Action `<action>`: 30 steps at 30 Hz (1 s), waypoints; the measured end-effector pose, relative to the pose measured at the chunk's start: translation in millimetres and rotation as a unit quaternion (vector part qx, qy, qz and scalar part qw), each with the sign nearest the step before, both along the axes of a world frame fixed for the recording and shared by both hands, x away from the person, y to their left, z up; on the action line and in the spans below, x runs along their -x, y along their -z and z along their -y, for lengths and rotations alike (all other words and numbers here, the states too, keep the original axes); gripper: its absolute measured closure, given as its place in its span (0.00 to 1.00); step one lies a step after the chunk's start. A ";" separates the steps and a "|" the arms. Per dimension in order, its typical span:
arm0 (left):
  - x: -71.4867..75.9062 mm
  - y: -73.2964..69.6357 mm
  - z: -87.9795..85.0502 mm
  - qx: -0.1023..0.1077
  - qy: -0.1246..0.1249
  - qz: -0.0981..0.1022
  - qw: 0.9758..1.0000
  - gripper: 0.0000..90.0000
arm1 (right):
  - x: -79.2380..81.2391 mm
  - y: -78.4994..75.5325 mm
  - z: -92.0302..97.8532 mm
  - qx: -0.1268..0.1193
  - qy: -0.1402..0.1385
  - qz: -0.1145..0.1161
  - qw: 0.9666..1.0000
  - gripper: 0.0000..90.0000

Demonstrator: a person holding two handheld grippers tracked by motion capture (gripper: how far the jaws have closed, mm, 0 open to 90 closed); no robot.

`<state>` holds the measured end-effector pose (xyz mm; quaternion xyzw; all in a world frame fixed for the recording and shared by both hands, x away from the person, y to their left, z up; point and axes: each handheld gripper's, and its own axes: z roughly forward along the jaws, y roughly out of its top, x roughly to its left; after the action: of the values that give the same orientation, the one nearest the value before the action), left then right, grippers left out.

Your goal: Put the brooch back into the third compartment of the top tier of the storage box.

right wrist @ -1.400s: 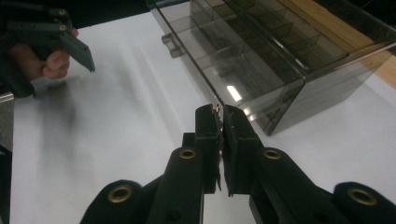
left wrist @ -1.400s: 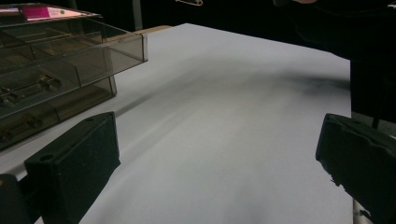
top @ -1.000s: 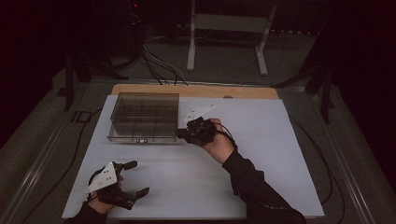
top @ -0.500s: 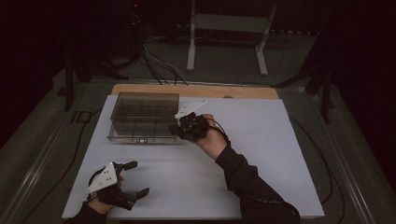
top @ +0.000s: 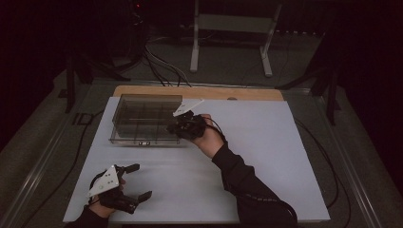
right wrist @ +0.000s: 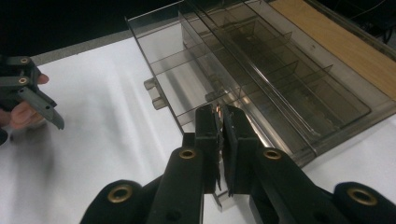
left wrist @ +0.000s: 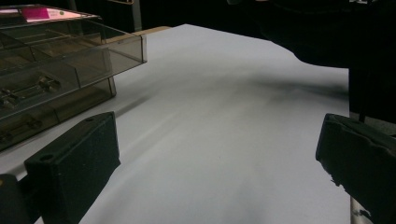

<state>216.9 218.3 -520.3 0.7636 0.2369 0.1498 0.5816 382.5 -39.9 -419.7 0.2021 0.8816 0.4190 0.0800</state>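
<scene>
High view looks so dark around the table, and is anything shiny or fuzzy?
High view: room black, only the white table sheet lit. Left gripper view: a broad soft shadow crosses the sheet; pink glare on the clear organizer box. Right gripper view: right tool close up and slightly soft.

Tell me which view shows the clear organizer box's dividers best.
Right gripper view: the clear organizer box lies close, its dividers distinct, just past the shut right tongs. The high view shows the whole box, small and dim. The left gripper view catches one corner with some compartments.

High view looks down on the table (top: 285,142); gripper views close, sharing the box (right wrist: 261,60).
</scene>
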 end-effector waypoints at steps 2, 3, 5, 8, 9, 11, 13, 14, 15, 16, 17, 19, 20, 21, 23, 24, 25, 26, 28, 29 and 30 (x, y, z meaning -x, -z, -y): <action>-0.2 -0.3 -0.4 0.001 0.000 0.000 1.000 0.01 | -2.2 1.7 -3.1 0.002 -0.001 -0.001 1.000 0.95; -0.2 -0.3 -0.5 0.001 0.000 0.000 1.000 0.01 | -3.2 2.3 -4.6 0.003 -0.001 -0.003 1.000 0.95; 0.0 -0.2 -0.7 0.000 0.001 0.000 1.000 0.01 | -5.3 3.5 -7.7 0.004 -0.001 -0.005 1.000 0.95; -0.4 -0.4 -1.1 0.001 0.000 0.001 1.000 0.01 | -8.4 4.8 -12.4 0.009 -0.003 -0.006 1.000 0.95; -0.4 -0.4 -1.1 0.001 0.000 0.001 1.000 0.01 | -8.4 4.8 -12.4 0.009 -0.003 -0.006 1.000 0.95; 0.1 -0.5 -1.1 0.002 0.000 0.000 1.000 0.01 | -11.8 6.5 -16.7 0.009 -0.003 -0.011 1.000 0.95; 0.3 -0.6 -0.9 0.003 0.001 0.000 1.000 0.01 | -13.2 7.2 -19.0 0.012 -0.004 -0.012 1.000 0.95; 0.2 -0.6 -1.0 0.004 0.000 0.000 1.000 0.01 | -14.0 7.8 -20.3 0.011 -0.004 -0.012 1.000 0.95; 0.2 -0.6 -1.0 0.004 0.000 0.000 1.000 0.01 | -14.0 7.8 -20.3 0.011 -0.004 -0.012 1.000 0.95; 0.4 -0.4 -1.0 0.001 0.000 0.001 1.000 0.01 | -14.7 8.2 -21.3 0.011 -0.004 -0.014 1.000 0.95; 0.4 -0.4 -0.9 0.001 0.001 0.000 1.000 0.01 | -15.9 9.2 -23.4 0.012 -0.004 -0.017 1.000 0.95; 0.2 -0.7 -1.1 0.002 0.000 0.001 1.000 0.01 | -17.2 10.5 -25.4 0.015 -0.005 -0.018 1.000 0.95; 0.2 -0.7 -1.3 0.004 0.000 0.000 1.000 0.01 | -17.9 11.2 -26.3 0.015 -0.003 -0.020 1.000 0.95; 0.2 -0.7 -1.4 0.004 -0.001 0.000 1.000 0.01 | -19.0 12.1 -26.7 0.015 -0.004 -0.021 1.000 0.95; 0.3 -0.6 -1.5 0.003 0.000 0.000 1.000 0.01 | -20.4 13.9 -27.9 0.017 -0.004 -0.025 1.000 0.95; 0.3 -0.7 -1.4 0.003 0.001 0.000 1.000 0.01 | -21.0 14.7 -28.6 0.018 -0.004 -0.025 0.999 0.95; 0.2 -0.7 -1.4 0.004 0.001 0.000 1.000 0.01 | -21.4 15.6 -29.1 0.020 -0.003 -0.026 0.999 0.95; 0.3 -0.7 -1.4 0.005 0.000 -0.001 1.000 0.01 | -21.9 16.4 -29.4 0.021 -0.002 -0.026 0.999 0.95; 0.5 -0.7 -1.2 0.003 0.001 0.000 1.000 0.01 | -22.4 18.0 -29.9 0.023 -0.001 -0.029 0.999 0.95; 0.6 -0.7 -1.1 0.004 0.002 0.000 1.000 0.01 | -22.6 18.7 -30.4 0.025 -0.002 -0.030 0.999 0.95; 0.4 -0.8 -1.0 0.005 0.002 0.000 1.000 0.01 | -22.8 19.5 -31.0 0.027 -0.003 -0.029 0.999 0.94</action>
<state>216.5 219.3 -519.5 0.7612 0.2360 0.1475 0.5858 405.3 -8.9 -439.2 0.2096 0.8952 0.3890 0.0586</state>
